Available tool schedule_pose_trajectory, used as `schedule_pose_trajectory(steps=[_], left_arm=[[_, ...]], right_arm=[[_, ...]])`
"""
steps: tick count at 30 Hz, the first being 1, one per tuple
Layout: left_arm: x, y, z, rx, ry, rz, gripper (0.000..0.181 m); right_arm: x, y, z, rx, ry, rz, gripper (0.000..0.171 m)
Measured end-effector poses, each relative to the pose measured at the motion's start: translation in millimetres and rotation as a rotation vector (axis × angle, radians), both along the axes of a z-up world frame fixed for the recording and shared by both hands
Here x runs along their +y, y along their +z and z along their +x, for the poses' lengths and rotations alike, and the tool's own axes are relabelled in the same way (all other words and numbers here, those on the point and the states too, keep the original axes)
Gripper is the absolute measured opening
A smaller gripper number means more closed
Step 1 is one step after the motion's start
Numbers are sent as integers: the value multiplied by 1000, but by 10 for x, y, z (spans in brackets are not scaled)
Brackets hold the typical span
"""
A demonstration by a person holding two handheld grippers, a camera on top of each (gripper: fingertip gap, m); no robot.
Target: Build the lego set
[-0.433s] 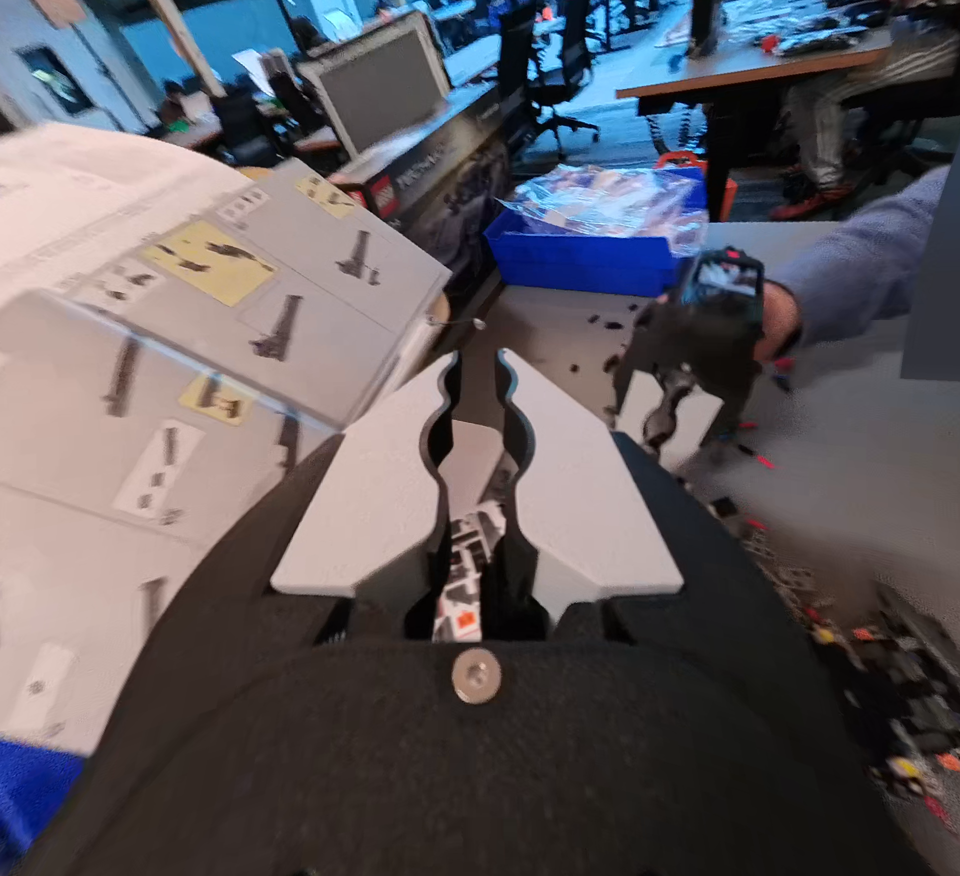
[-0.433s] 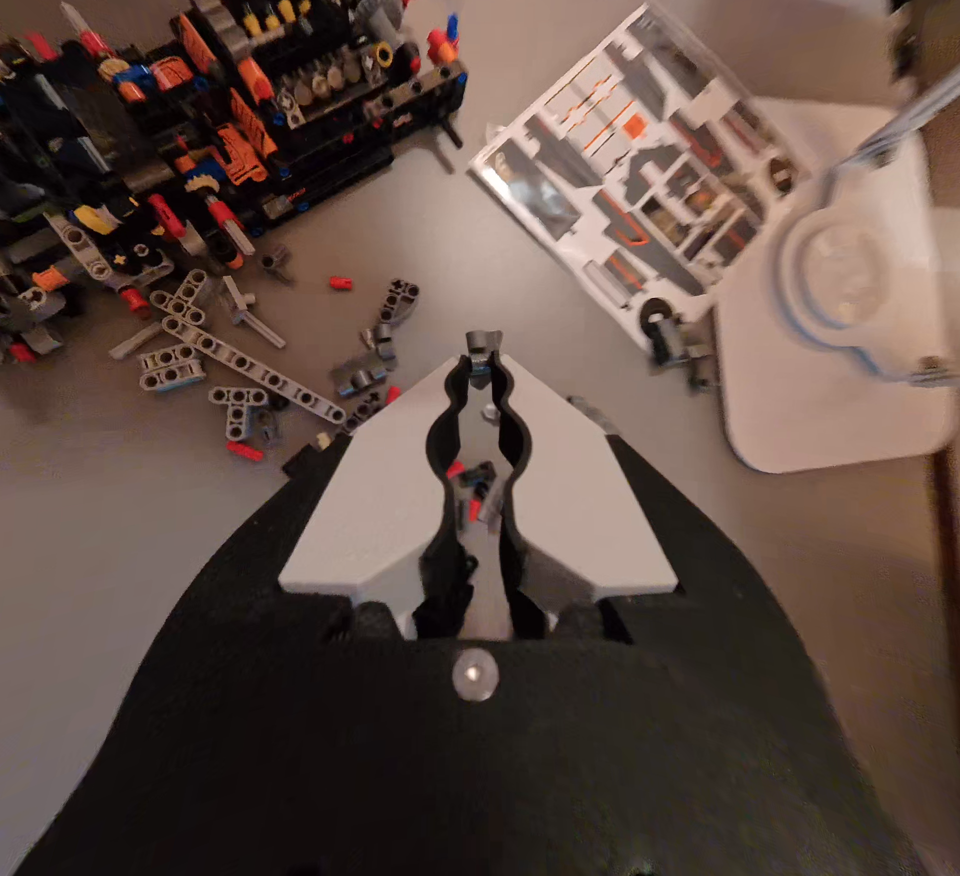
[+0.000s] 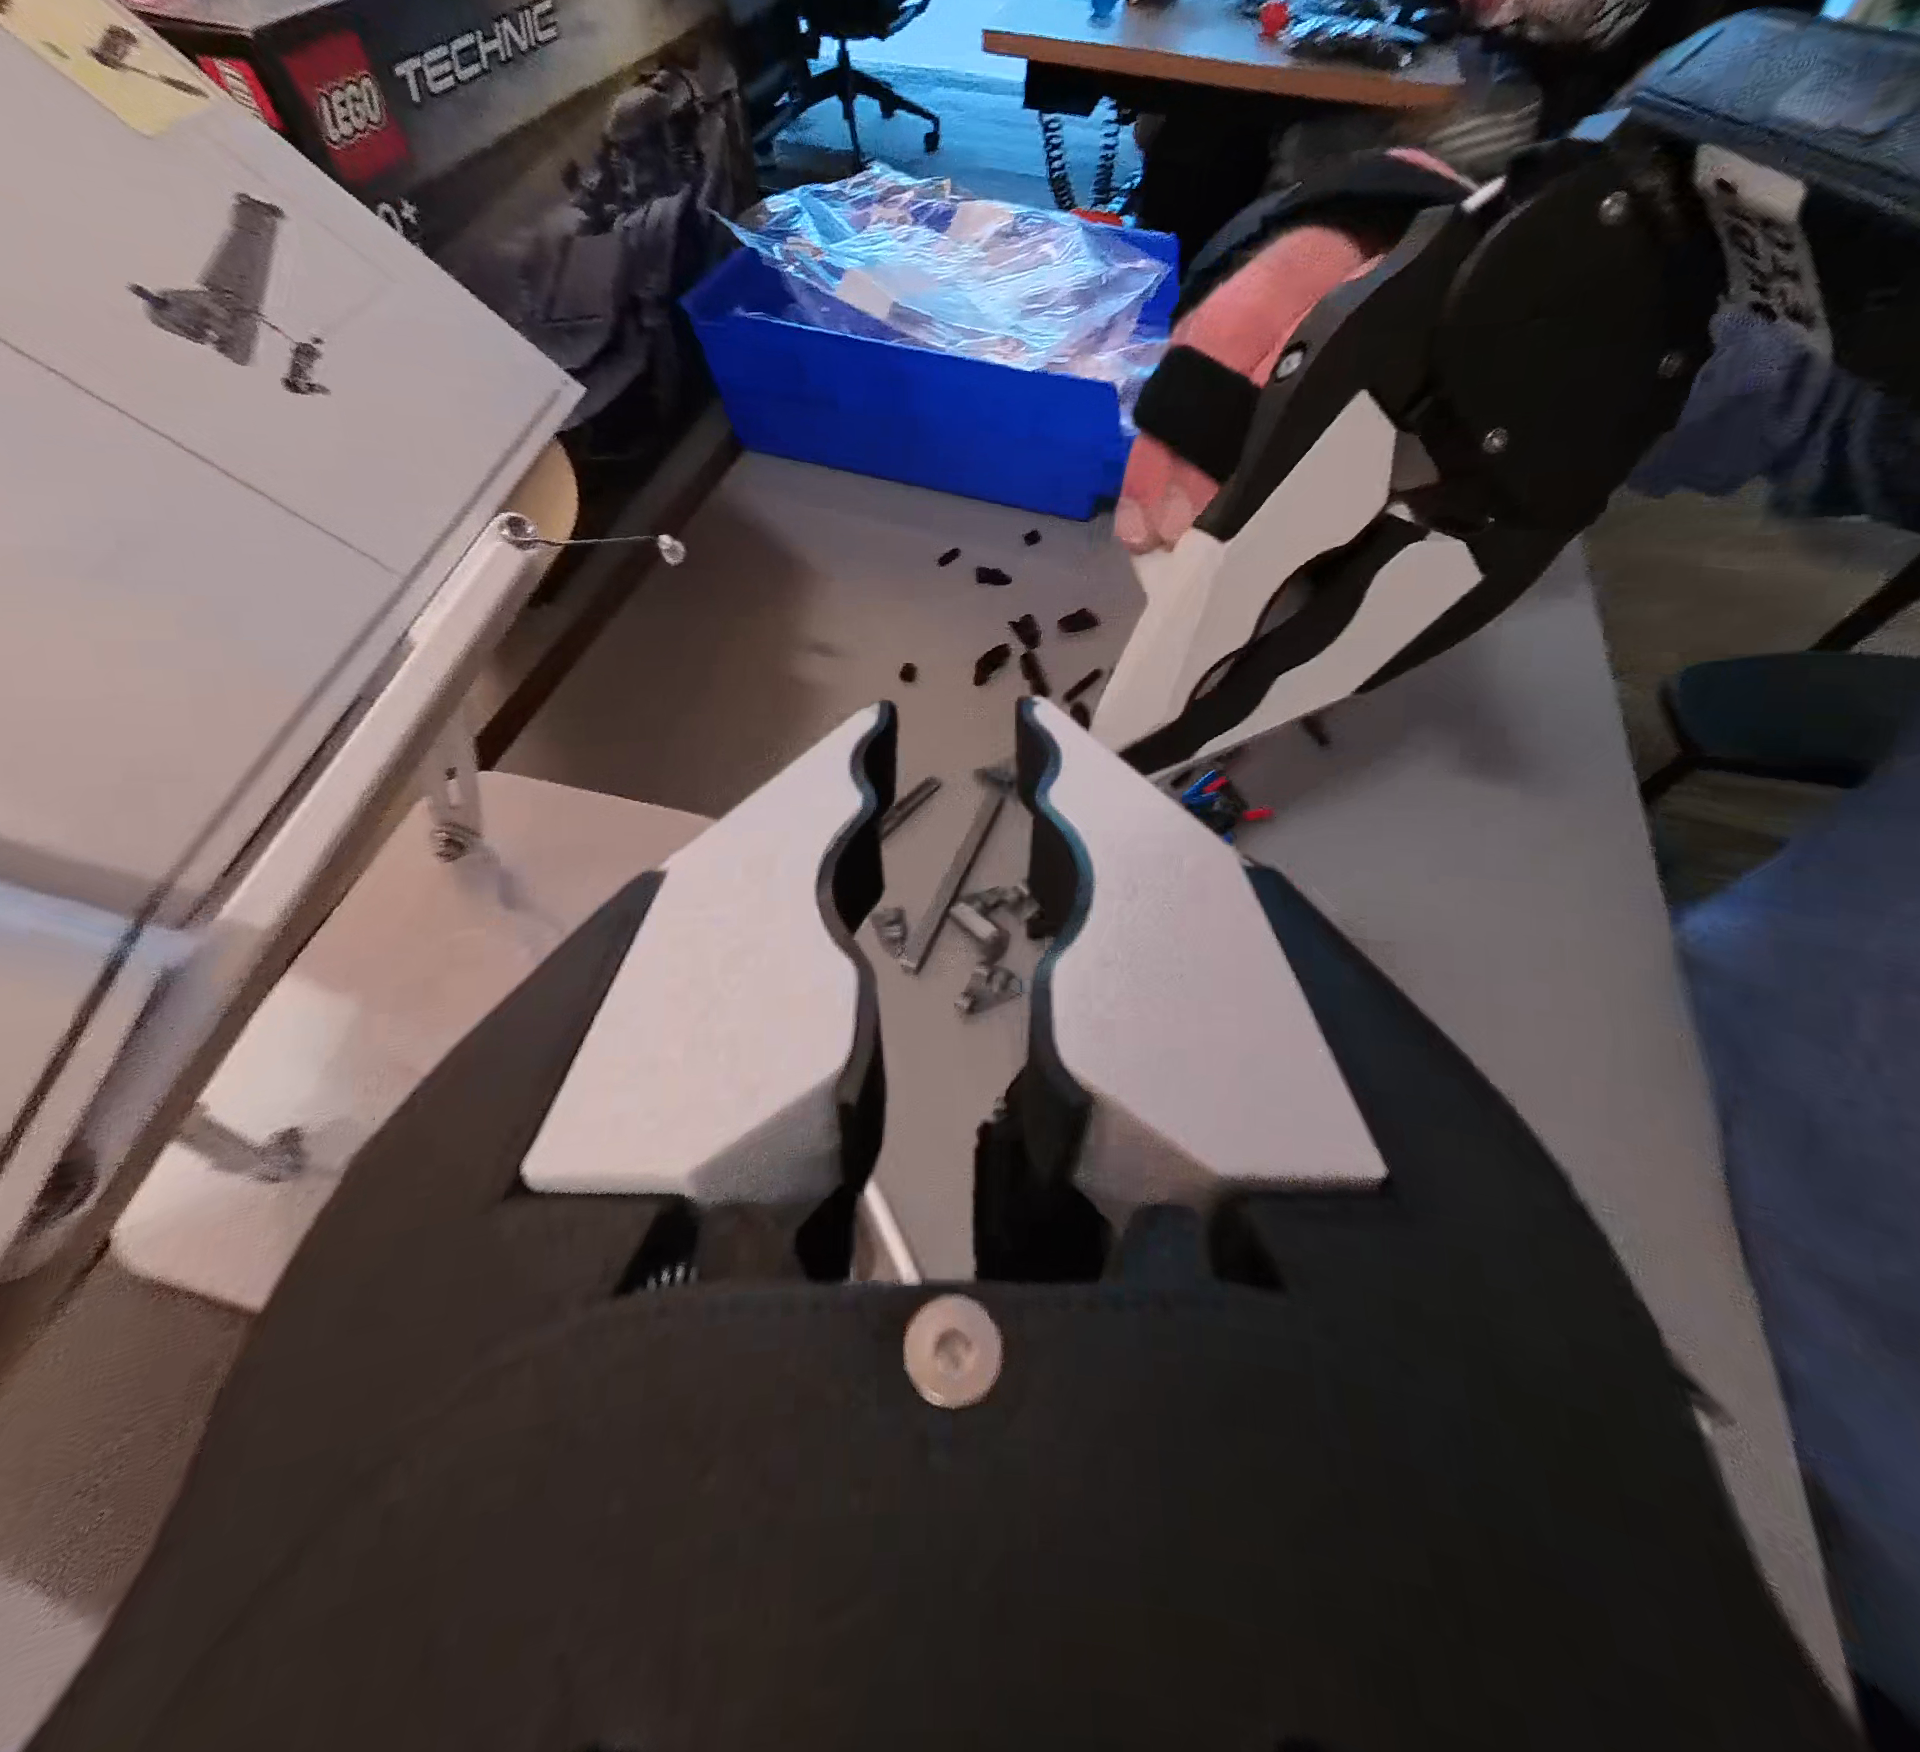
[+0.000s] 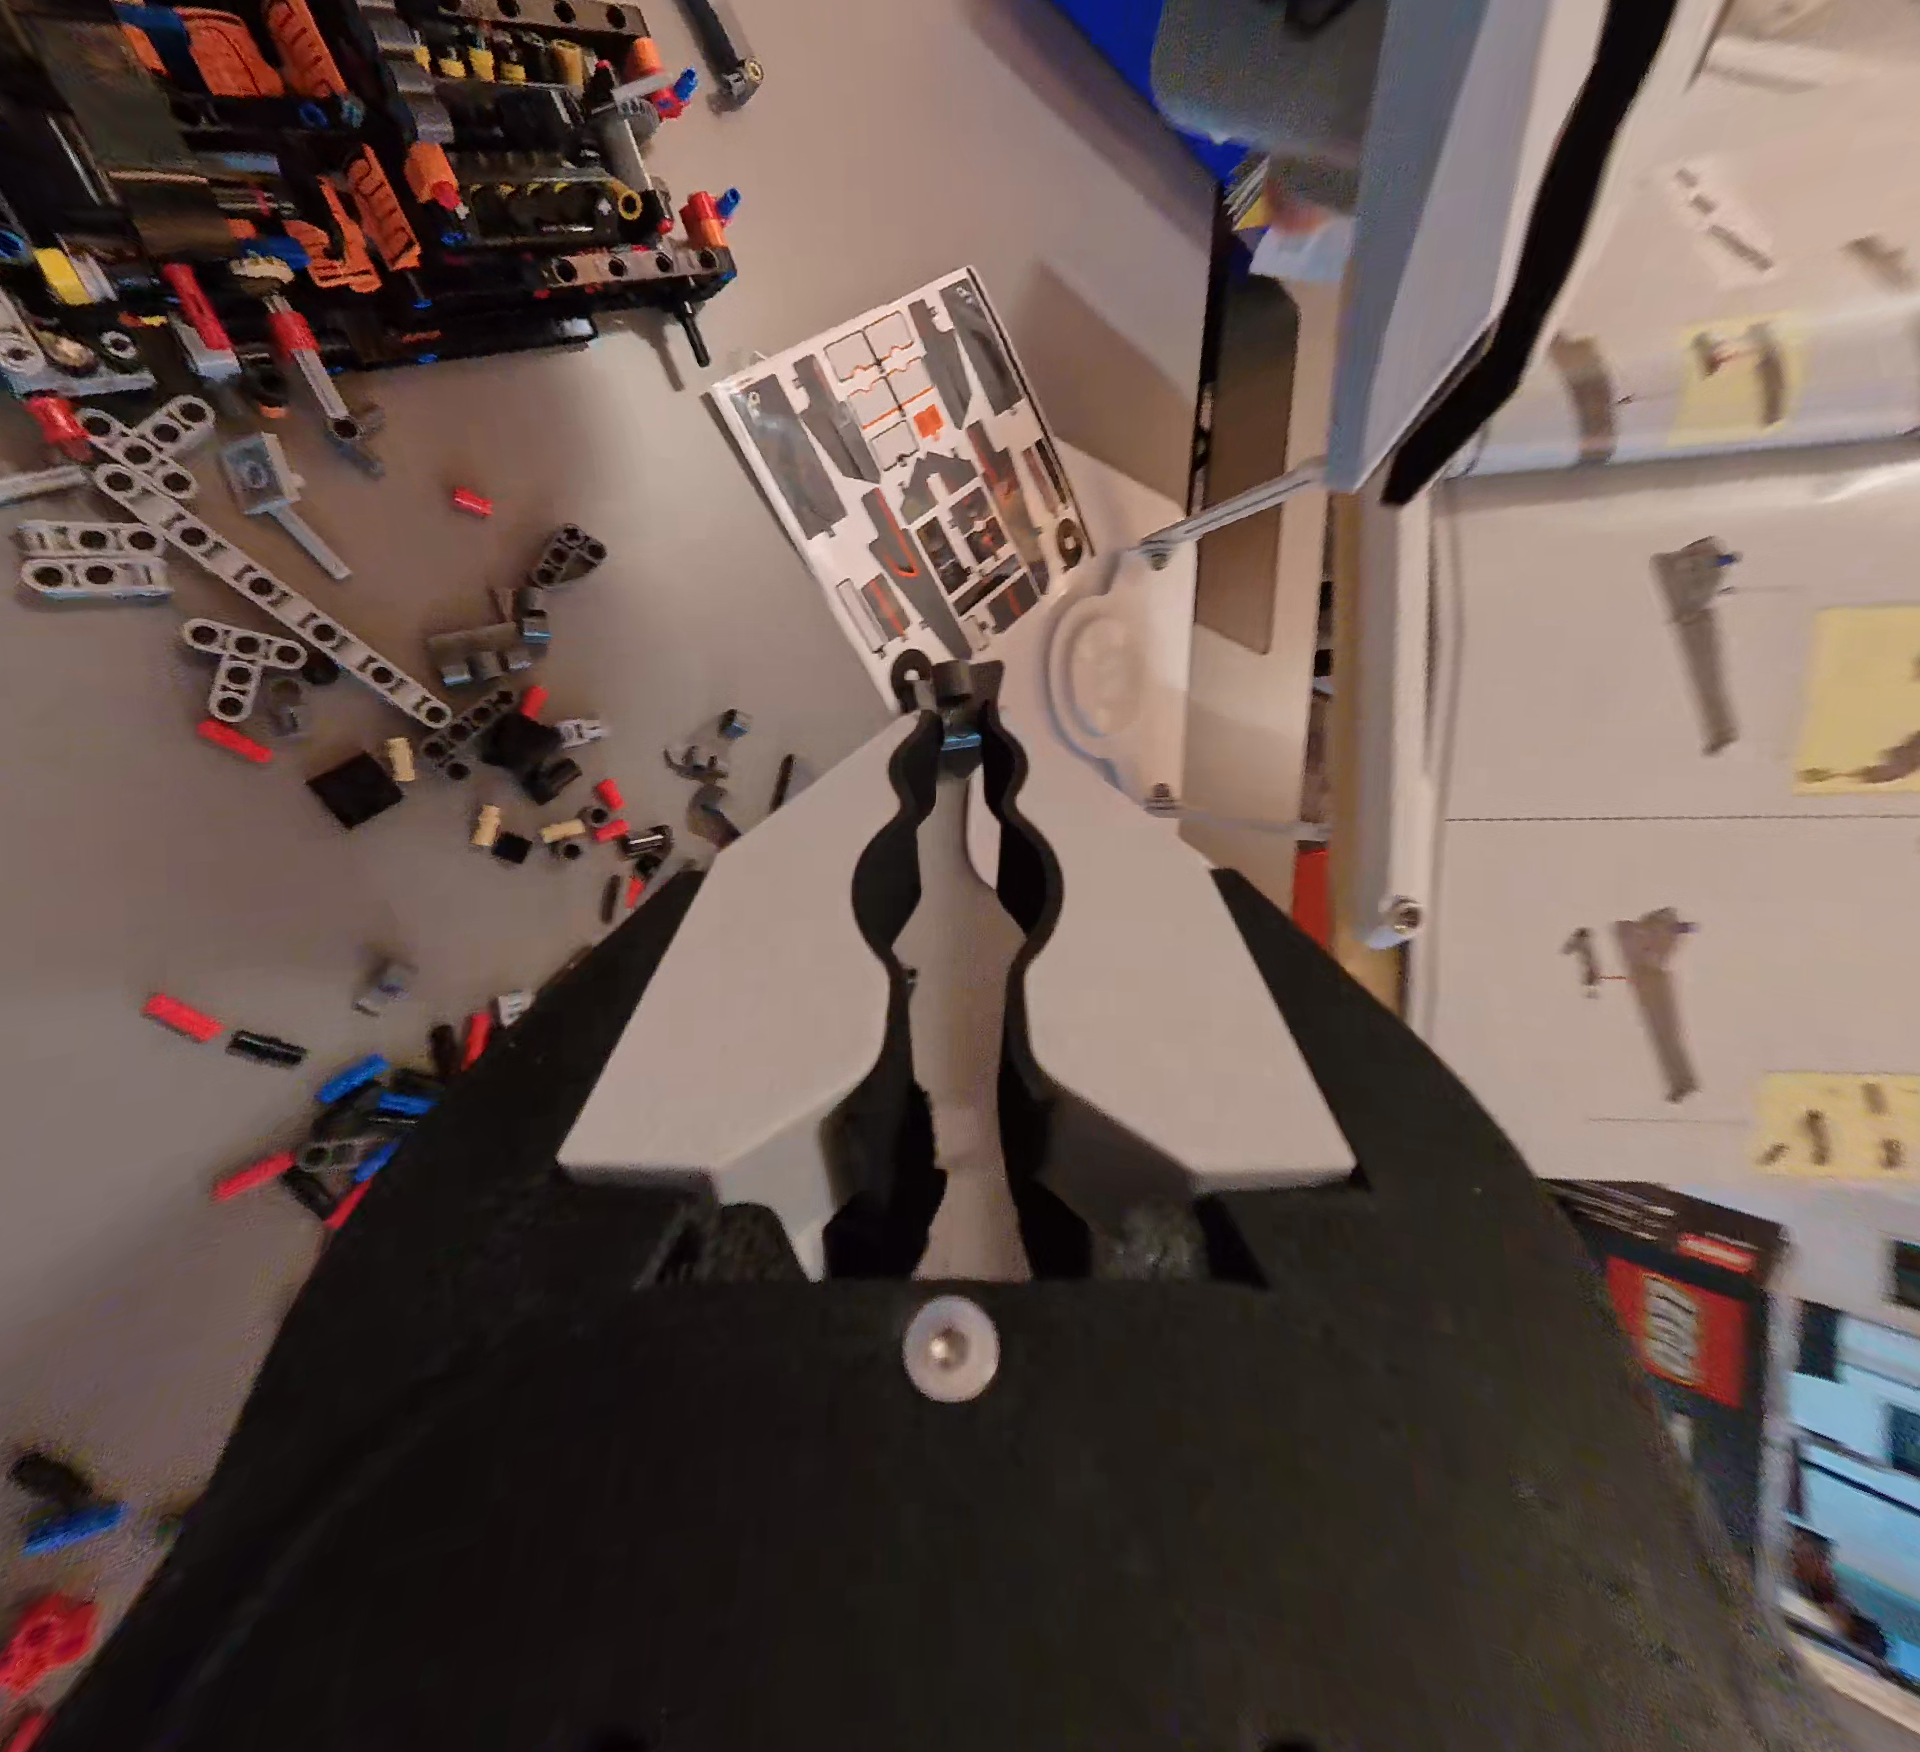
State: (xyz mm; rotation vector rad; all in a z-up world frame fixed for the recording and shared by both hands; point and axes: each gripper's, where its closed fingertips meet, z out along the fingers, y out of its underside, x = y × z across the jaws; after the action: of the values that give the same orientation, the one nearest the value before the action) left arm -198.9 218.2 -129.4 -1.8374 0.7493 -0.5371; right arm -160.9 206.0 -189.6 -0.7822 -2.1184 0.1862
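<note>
Since the earlier frame, the left hand-held gripper (image 3: 954, 746) has swung toward the grey counter (image 3: 1455, 871), jaws apart and empty; right hand-held gripper (image 4: 951, 734) stays clamped on a small dark-grey connector piece (image 4: 956, 700) at frame centre, apparently carrying it; next, seat it on the black-and-orange lego chassis (image 4: 416, 175), upper left

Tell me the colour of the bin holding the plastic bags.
Blue: the bin shows best in the left wrist view, beyond the left tongs.
</note>
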Motion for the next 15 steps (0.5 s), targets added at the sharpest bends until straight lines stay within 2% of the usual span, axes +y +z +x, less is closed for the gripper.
schedule_pose_trajectory(steps=[1, 8, 15], left_arm=[[7, -6, 22, -17, -8, -6, 20], [22, 27, 74, -143, -54, -40, 16], [15, 10, 134, -246, -103, -108, 15]], right_arm=[[-1, 48, -4, 13, 10, 28, 6], [-3, 341, -23, 98, 59, 218, 5], [34, 460, -44, 112, 81, 453, 5]])
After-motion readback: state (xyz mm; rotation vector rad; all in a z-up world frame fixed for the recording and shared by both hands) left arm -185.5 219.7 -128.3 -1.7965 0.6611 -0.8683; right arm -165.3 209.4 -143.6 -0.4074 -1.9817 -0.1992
